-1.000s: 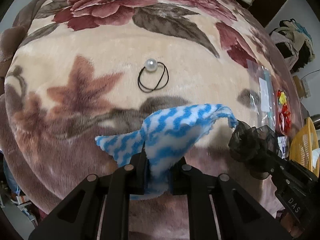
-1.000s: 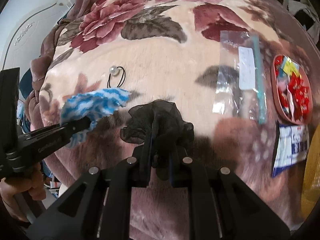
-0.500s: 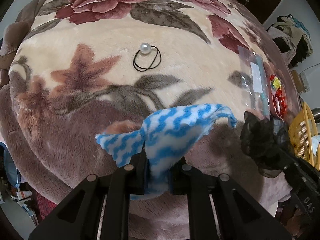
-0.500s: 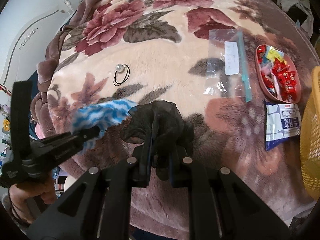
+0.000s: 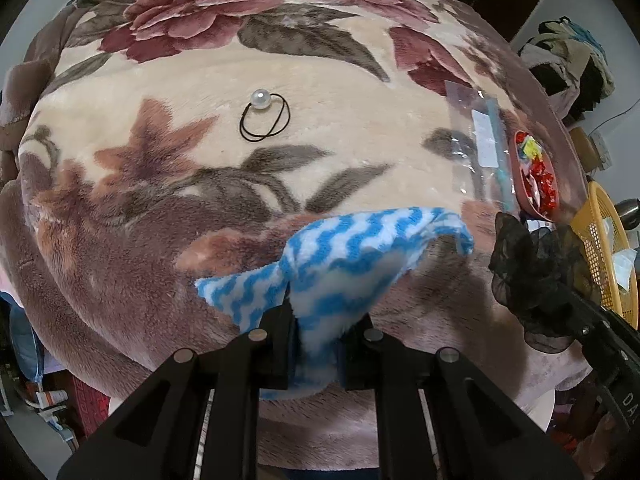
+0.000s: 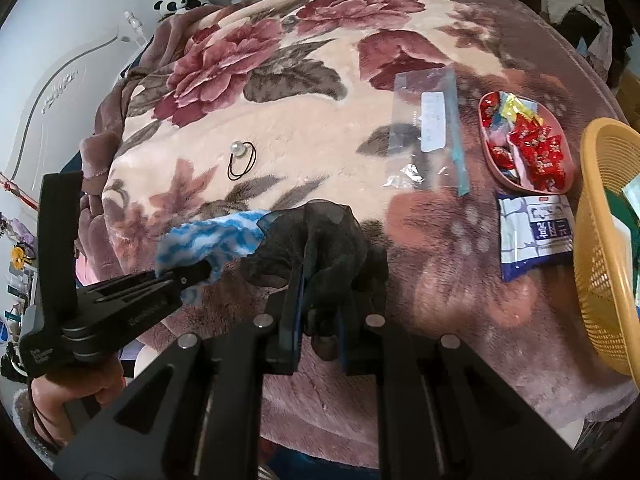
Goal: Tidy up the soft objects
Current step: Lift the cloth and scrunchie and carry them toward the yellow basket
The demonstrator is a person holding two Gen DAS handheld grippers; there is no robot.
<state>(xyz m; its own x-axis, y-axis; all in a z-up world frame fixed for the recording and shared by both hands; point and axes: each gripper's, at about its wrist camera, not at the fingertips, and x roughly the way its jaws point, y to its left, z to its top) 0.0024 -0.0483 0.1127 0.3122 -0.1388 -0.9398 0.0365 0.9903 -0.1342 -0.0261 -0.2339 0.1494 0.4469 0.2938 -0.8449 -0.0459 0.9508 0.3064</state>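
Note:
My left gripper (image 5: 318, 322) is shut on a blue-and-white zigzag cloth (image 5: 352, 252), which hangs above the near edge of the flowered blanket (image 5: 340, 92). In the right wrist view the same cloth (image 6: 208, 238) shows at the left gripper's tip (image 6: 200, 270). My right gripper (image 6: 318, 300) is shut on a black sheer scrunchie (image 6: 320, 236); that scrunchie (image 5: 536, 276) also appears at the right edge of the left wrist view. A black hair tie with a pearl bead (image 5: 264, 118) lies flat on the blanket farther out, also seen as the hair tie (image 6: 241, 158) in the right wrist view.
A clear zip bag (image 6: 430, 128) lies right of centre. A pink dish of wrapped candies (image 6: 524, 148) and a blue-white packet (image 6: 534, 232) sit beyond it. A yellow mesh basket (image 6: 600, 240) stands at the far right. A person's hand (image 6: 68, 396) holds the left gripper.
Both grippers, each keeping its hold, have pulled back and up from the blanket; the hair tie, zip bag and candy dish look farther away, and the yellow basket has come into the right wrist view.

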